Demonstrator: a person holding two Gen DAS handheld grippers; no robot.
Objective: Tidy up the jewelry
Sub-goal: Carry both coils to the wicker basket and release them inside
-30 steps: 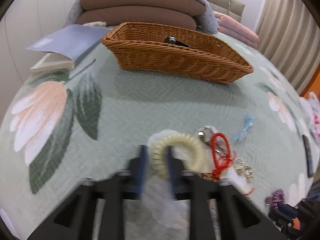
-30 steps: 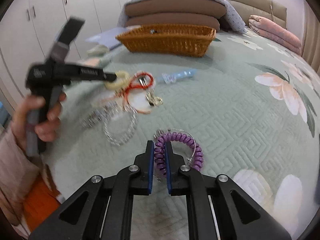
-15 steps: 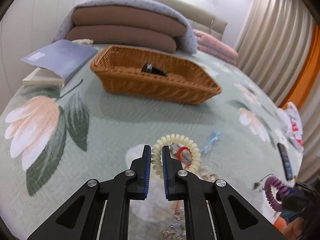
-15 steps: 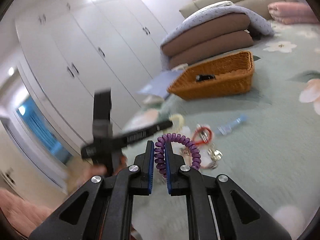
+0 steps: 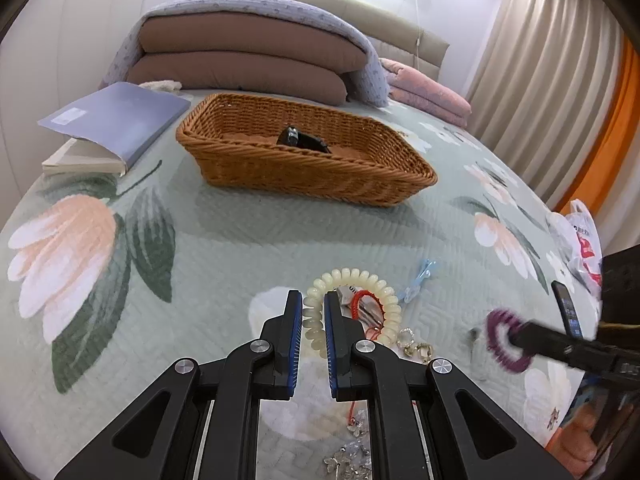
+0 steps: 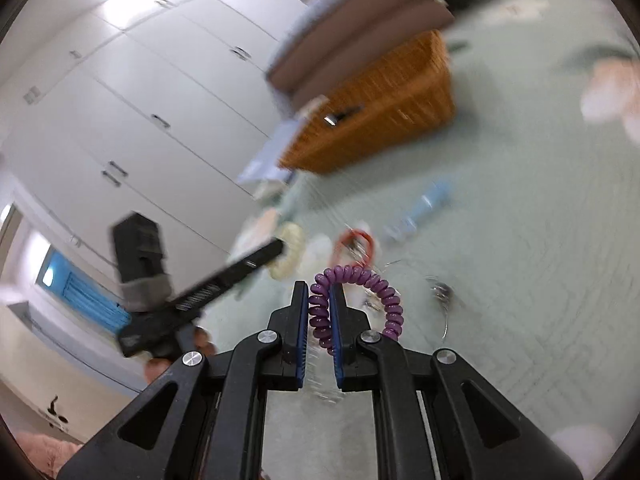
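Progress entry, jewelry sort on the bed. Wicker basket [image 5: 304,156] sits toward the pillows, well apart from the loose pile; only one dark item [image 5: 302,141] lies in it, too small to identify. Judged from that, the task is early: nearly everything is yet to go in.

Left claw [image 5: 311,320]: jaws nearly together, clamped on one side of the cream spiral hair tie [image 5: 352,306], which appears lifted clear of the quilt. Right claw [image 6: 320,314]: jaws likewise nearly together, pinching the purple spiral hair tie [image 6: 360,300]; the rest of its loop hangs free to the right of the jaws. Right wrist view is motion-blurred, so fine detail there is unreliable.

Both ties are thus in hand but neither is over the basket; both hang above the near part of the bed, near the pile.

Left on the quilt [image 5: 240,240], as far as visible:
- red cord bracelet [image 5: 366,300], seen through the cream loop
- pale blue clip [image 5: 420,278], just beyond the pile
- small metal pieces [image 5: 414,346] beside the pile
- silvery chain bits [image 5: 348,456] close under the left claw

Off-task clutter: book stack [image 5: 108,132] left of basket, phone [image 5: 568,312] and plastic bag [image 5: 580,240] at right edge.

Remaining, in my estimate: carry both ties to the basket, release, then return for the rest.
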